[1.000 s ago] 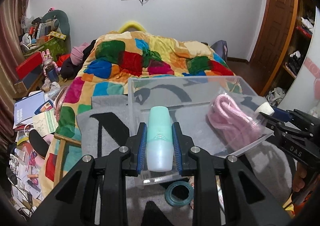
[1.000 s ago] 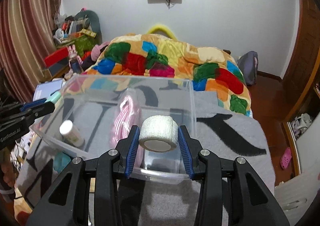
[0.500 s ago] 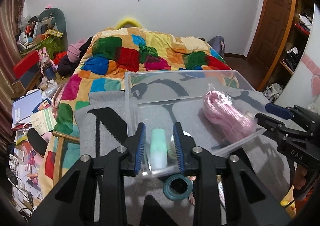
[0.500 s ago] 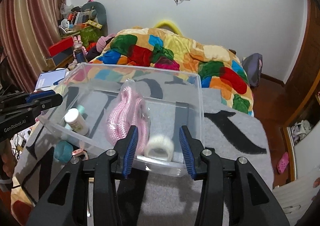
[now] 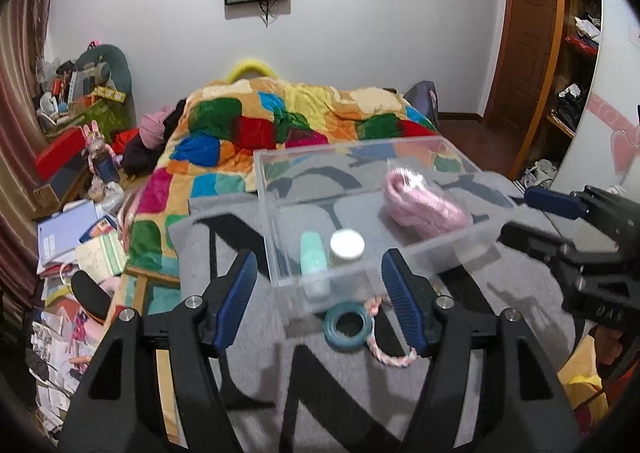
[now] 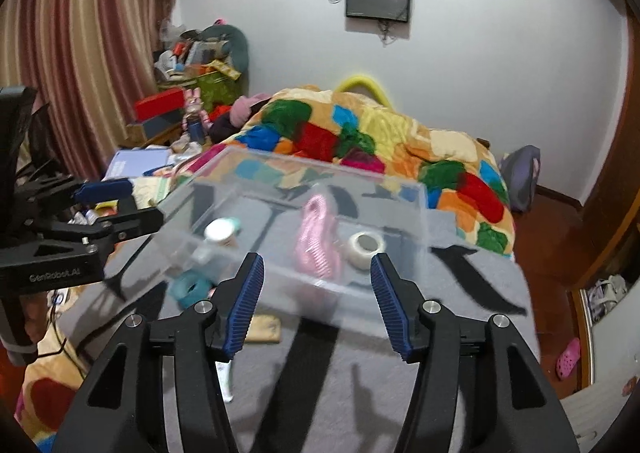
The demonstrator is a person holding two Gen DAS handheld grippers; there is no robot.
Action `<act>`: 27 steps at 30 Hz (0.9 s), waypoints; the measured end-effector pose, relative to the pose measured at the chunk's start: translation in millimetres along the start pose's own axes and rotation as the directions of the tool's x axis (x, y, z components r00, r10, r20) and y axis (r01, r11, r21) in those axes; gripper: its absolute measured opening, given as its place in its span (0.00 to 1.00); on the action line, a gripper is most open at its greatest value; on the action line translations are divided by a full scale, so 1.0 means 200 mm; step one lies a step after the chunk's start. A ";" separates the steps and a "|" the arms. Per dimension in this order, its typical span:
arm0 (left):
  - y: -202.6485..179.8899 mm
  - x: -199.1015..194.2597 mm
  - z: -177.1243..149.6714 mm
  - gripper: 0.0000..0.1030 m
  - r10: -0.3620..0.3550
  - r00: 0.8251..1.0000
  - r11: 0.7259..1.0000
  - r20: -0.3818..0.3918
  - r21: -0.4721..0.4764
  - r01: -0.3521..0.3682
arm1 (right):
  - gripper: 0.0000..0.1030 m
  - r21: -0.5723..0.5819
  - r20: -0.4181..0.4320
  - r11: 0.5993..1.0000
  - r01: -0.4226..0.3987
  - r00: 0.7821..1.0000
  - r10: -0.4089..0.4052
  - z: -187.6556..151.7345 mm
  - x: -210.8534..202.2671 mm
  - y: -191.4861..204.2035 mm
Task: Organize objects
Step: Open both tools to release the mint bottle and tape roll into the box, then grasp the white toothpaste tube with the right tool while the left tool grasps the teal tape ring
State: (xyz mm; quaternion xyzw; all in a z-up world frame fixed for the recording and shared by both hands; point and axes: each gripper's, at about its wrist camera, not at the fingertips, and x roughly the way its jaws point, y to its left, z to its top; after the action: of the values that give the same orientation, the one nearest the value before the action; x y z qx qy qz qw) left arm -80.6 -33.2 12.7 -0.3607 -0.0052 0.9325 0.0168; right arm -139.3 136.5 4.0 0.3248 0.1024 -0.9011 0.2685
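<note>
A clear plastic box (image 5: pixel 280 213) (image 6: pixel 416 213) stands on a grey blanket. Inside lie a mint green bottle (image 5: pixel 314 259), a white-capped bottle (image 5: pixel 346 245) (image 6: pixel 219 232), a pink rope bundle (image 5: pixel 424 203) (image 6: pixel 316 237) and a white tape roll (image 6: pixel 365 247). A teal tape ring (image 5: pixel 346 325) (image 6: pixel 190 287) and a pink cord (image 5: pixel 386 353) lie outside, in front of the box. My left gripper (image 5: pixel 318 299) is open and empty before the box's near corner. My right gripper (image 6: pixel 316 295) is open and empty before the box's near wall.
The grey blanket (image 5: pixel 340 393) with black letters covers the surface. A colourful patchwork quilt (image 5: pixel 280 133) lies behind the box. Books and clutter (image 5: pixel 76 237) fill the left side. A wooden door (image 5: pixel 524 53) and shelves stand at the right.
Both grippers opened: the left let the mint bottle fall into the box and the right dropped the white tape roll in. Both then drew back from the box.
</note>
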 end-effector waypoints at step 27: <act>-0.03 0.36 -0.24 0.37 -0.102 0.977 0.991 -0.188 -0.104 0.084 | 0.15 0.066 -0.207 0.984 -0.168 0.962 0.178 -0.33 0.32 0.15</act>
State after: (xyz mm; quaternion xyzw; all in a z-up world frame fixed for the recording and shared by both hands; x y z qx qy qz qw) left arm -101.1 -25.6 -70.9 -0.4493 -0.0648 0.8900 0.0436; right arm -128.6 108.2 -88.5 0.4329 0.0802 -0.8366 0.3259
